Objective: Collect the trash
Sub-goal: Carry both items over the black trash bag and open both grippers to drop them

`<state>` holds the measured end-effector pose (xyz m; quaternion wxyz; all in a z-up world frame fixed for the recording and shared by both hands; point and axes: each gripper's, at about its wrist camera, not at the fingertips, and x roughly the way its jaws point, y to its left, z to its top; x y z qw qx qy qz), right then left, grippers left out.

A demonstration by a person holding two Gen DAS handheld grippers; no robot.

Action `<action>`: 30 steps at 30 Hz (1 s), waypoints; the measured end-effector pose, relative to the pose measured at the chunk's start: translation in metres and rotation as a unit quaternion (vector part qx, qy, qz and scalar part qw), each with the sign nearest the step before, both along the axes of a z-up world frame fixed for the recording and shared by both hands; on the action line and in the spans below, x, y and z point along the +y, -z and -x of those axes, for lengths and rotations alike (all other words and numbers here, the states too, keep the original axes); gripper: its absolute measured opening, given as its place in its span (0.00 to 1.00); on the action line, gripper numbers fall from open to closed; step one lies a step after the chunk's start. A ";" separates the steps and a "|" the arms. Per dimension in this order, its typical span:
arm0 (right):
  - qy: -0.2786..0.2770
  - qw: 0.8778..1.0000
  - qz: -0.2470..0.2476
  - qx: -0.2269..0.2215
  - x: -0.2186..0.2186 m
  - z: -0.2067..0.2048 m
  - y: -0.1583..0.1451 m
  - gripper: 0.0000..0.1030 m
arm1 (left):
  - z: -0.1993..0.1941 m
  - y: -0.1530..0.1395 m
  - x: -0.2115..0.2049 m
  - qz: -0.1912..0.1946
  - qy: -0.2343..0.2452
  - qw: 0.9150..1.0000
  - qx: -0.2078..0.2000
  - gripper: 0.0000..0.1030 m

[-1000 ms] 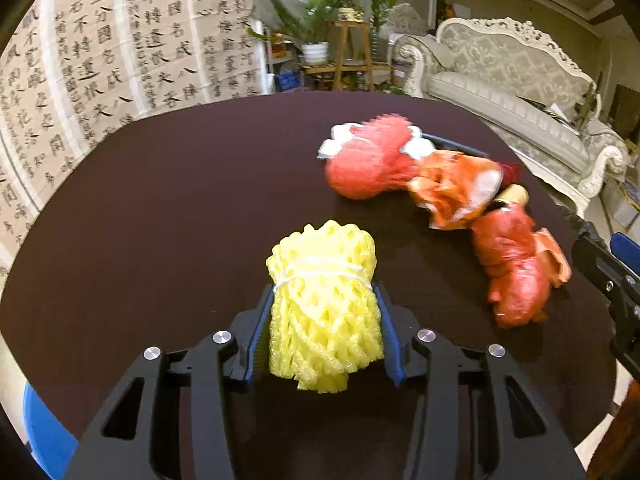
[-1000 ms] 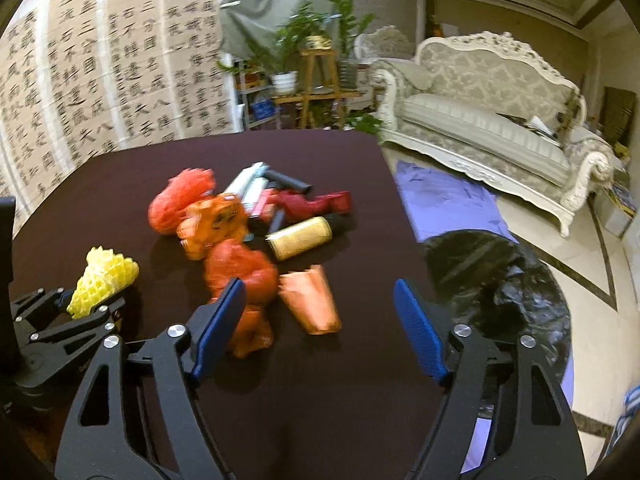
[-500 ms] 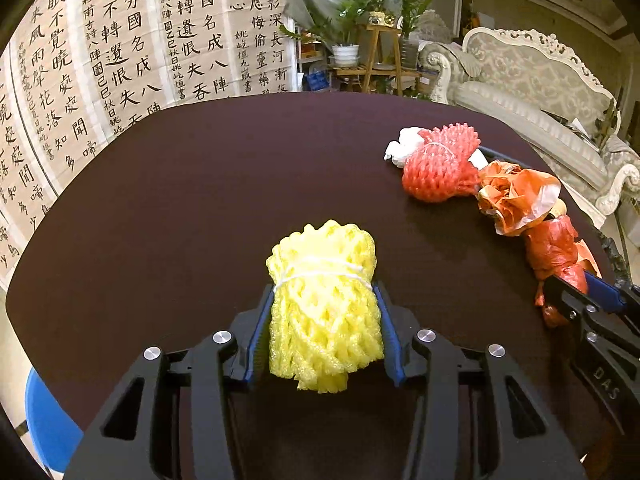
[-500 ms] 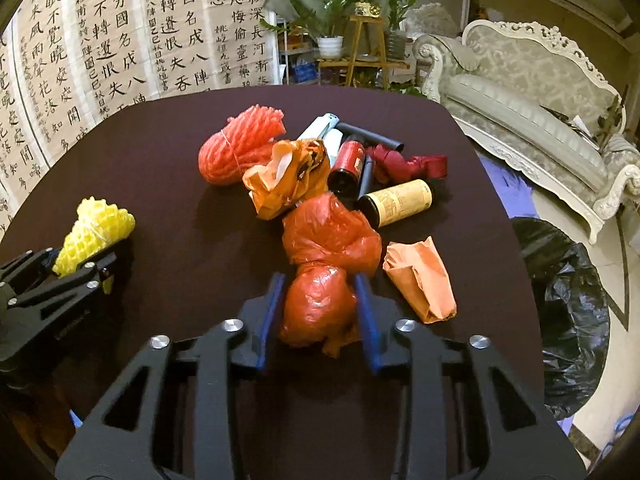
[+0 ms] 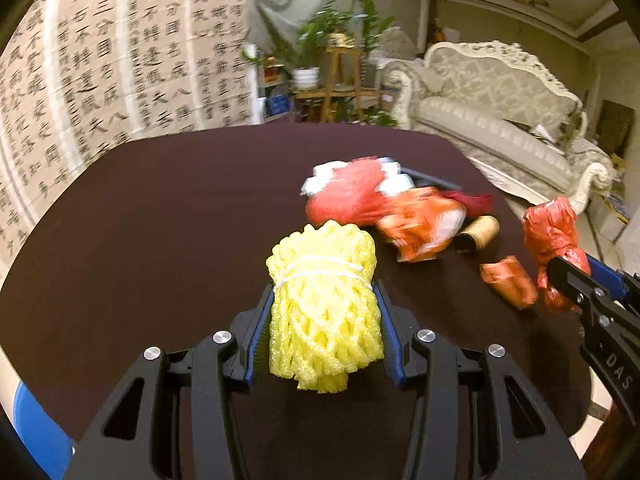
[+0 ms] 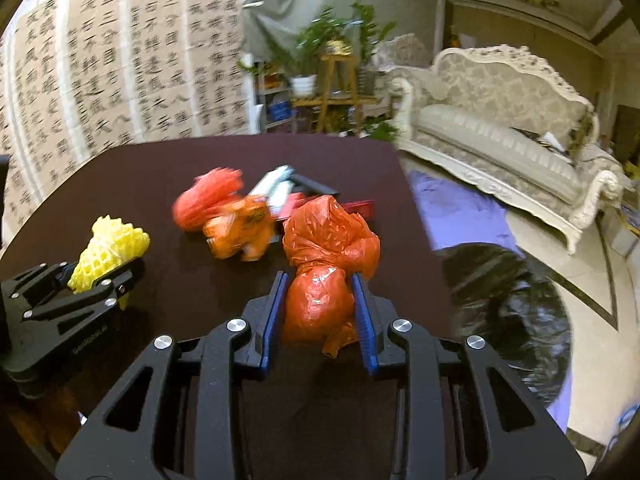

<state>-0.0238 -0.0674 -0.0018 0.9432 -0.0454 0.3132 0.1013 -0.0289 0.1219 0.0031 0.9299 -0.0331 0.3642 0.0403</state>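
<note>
Two grippers each clamp a piece of trash above the dark brown table (image 5: 168, 216). The left gripper (image 5: 323, 312) has its blue pads pressed on a yellow foam net sleeve (image 5: 324, 300) tied with white string. The right gripper (image 6: 320, 300) squeezes a knotted red plastic bag (image 6: 324, 264). On the table's far right part lie a red foam net (image 6: 208, 200), a crumpled orange wrapper (image 6: 240, 232) and a gold-labelled bottle (image 5: 482, 230). A black bin bag (image 6: 508, 304) sits on the floor, right of the table.

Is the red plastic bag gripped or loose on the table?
Gripped: the right gripper has both blue pads pressed against the red plastic bag.
</note>
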 end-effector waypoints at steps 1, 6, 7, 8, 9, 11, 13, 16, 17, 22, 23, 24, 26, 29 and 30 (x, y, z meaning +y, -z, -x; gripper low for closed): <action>0.015 1.000 0.000 -0.003 -0.011 -0.001 -0.002 0.30 | -0.003 -0.002 -0.009 0.001 0.010 1.000 -0.002 0.45; 0.072 0.997 -0.001 -0.008 -0.056 -0.005 -0.003 0.30 | -0.014 -0.010 -0.050 0.004 0.056 0.998 -0.020 0.45; 0.085 0.996 -0.002 -0.007 -0.067 -0.007 -0.002 0.30 | -0.016 -0.011 -0.056 0.005 0.062 0.998 -0.021 0.45; 0.093 0.996 -0.002 -0.008 -0.075 -0.009 -0.002 0.30 | -0.021 -0.012 -0.066 0.006 0.074 0.997 -0.022 0.45; 0.102 0.995 -0.002 -0.008 -0.082 -0.010 -0.001 0.30 | -0.024 -0.013 -0.075 0.007 0.083 0.996 -0.024 0.45; 0.118 0.993 -0.002 -0.011 -0.097 -0.012 0.000 0.30 | -0.030 -0.015 -0.091 0.003 0.098 0.995 -0.028 0.45; 0.133 0.991 -0.005 -0.011 -0.114 -0.017 0.003 0.30 | -0.039 -0.015 -0.107 -0.001 0.113 0.993 -0.028 0.45; 0.146 0.989 -0.009 -0.010 -0.133 -0.021 0.009 0.30 | -0.046 -0.014 -0.125 -0.007 0.129 0.991 -0.028 0.45; 0.150 0.989 -0.010 -0.009 -0.141 -0.022 0.013 0.30 | -0.050 -0.012 -0.134 -0.010 0.136 0.990 -0.027 0.45; 0.161 0.987 -0.020 -0.001 -0.162 -0.031 0.024 0.30 | -0.061 -0.005 -0.159 -0.019 0.152 0.988 -0.020 0.45; 0.163 0.986 -0.022 0.001 -0.165 -0.033 0.026 0.30 | -0.065 -0.003 -0.165 -0.022 0.156 0.987 -0.018 0.45; 0.164 0.986 -0.023 0.003 -0.169 -0.034 0.028 0.30 | -0.064 -0.001 -0.170 -0.024 0.157 0.987 -0.018 0.45; 0.166 0.986 -0.027 0.007 -0.176 -0.039 0.032 0.30 | -0.070 0.002 -0.178 -0.028 0.161 0.987 -0.015 0.45; 0.167 0.985 -0.031 0.011 -0.184 -0.043 0.038 0.31 | -0.077 0.007 -0.192 -0.033 0.166 0.986 -0.008 0.45; 0.168 0.985 -0.032 0.012 -0.187 -0.044 0.039 0.31 | -0.080 0.009 -0.198 -0.034 0.168 0.985 -0.006 0.45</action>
